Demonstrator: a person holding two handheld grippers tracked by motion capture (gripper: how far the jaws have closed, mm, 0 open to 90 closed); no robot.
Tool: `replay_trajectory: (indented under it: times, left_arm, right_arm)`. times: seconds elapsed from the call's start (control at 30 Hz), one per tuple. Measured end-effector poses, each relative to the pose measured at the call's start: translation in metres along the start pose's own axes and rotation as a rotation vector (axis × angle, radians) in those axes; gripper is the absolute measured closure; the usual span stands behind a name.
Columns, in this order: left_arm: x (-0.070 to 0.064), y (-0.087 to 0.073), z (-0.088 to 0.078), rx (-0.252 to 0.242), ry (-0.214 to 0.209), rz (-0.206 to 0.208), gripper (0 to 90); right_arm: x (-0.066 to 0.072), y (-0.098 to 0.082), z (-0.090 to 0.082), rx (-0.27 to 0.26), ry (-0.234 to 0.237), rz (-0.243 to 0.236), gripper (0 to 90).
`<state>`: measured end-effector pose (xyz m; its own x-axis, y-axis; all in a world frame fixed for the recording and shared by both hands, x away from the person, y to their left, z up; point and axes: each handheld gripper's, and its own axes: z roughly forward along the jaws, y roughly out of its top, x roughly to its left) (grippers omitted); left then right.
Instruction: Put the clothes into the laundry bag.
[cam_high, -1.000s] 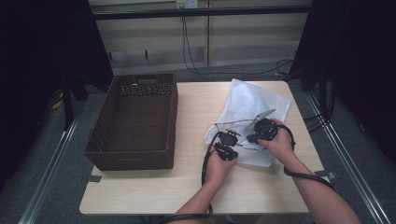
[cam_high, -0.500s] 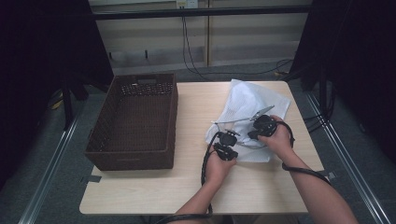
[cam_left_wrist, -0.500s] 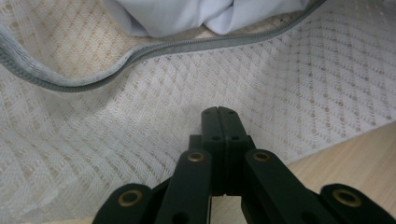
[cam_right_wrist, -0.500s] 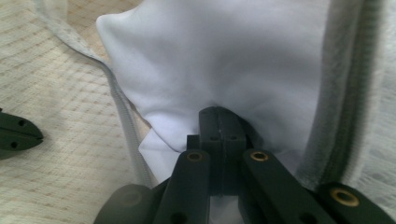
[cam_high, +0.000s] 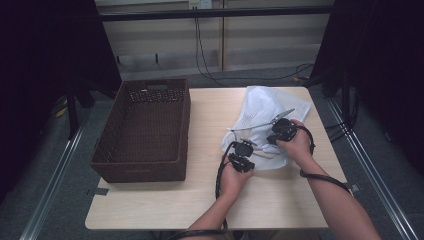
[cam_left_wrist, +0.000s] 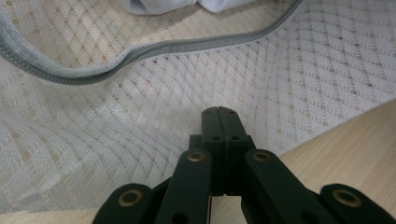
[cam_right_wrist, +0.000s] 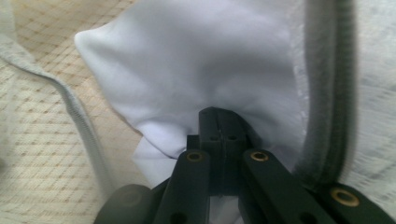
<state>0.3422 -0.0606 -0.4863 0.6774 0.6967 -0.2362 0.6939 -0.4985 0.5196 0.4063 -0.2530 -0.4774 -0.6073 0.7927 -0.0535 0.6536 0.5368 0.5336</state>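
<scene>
On the right of the tabletop (cam_high: 200, 200), the left tongs (cam_left_wrist: 218, 112) are clenched on the mesh laundry bag (cam_left_wrist: 140, 116) and the right tongs (cam_right_wrist: 218, 114) on the white garment (cam_right_wrist: 196, 60). Keep the bag's opening taut while feeding the garment in past the zipper (cam_right_wrist: 327, 84).

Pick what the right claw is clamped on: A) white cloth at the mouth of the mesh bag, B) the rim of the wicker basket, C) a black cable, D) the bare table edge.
A: in the right gripper view the right claw has its jaws shut on a bunch of white cloth, beside the grey zipper of the mesh bag.
</scene>
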Motion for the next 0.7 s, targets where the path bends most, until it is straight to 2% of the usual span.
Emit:
replay_trajectory:
  times: [0.17,0.23,0.27,0.3,0.37,0.4,0.43,0.5,0.53,0.6,0.67,0.7]
  left_arm:
    - [-0.002,0.0,0.0,0.0,0.007,0.001,90.0]
    - [0.0,0.0,0.0,-0.002,0.003,-0.007,90.0]
    - [-0.002,-0.001,0.002,-0.03,-0.002,-0.044,90.0]
    - [-0.001,-0.002,0.0,-0.014,0.002,-0.018,90.0]
    - [-0.002,-0.002,0.0,-0.012,0.001,-0.017,90.0]
    - [-0.006,-0.002,0.001,-0.013,-0.016,-0.031,90.0]
    - [-0.006,-0.002,0.001,-0.013,-0.016,-0.031,90.0]
    - [-0.013,-0.003,0.004,-0.04,-0.016,-0.066,90.0]
    - [-0.011,-0.003,0.002,-0.005,-0.014,-0.008,90.0]
    - [-0.013,-0.004,0.003,-0.013,-0.014,-0.014,90.0]
    - [-0.015,-0.004,0.004,-0.029,-0.017,-0.037,90.0]
    - [-0.015,-0.004,0.004,-0.029,-0.021,-0.042,90.0]
  right_arm:
    - [-0.003,0.0,-0.002,0.004,0.0,0.008,90.0]
    - [-0.002,0.0,-0.004,-0.001,0.003,-0.003,90.0]
    - [0.001,-0.001,-0.006,0.004,0.02,-0.007,90.0]
    - [0.001,-0.001,-0.007,0.0,0.021,-0.015,90.0]
    - [0.003,-0.002,-0.008,0.003,0.022,-0.018,90.0]
    - [0.005,-0.002,-0.01,0.004,0.039,-0.028,90.0]
    - [0.006,-0.002,-0.011,0.01,0.037,-0.026,90.0]
    - [0.006,-0.002,-0.012,0.01,0.042,-0.041,90.0]
    - [0.009,-0.001,-0.015,0.015,0.047,-0.037,90.0]
    - [0.011,-0.001,-0.018,0.011,0.057,-0.033,90.0]
    - [0.012,0.0,-0.021,-0.001,0.063,-0.063,90.0]
    - [0.014,0.001,-0.025,0.0,0.066,-0.049,90.0]
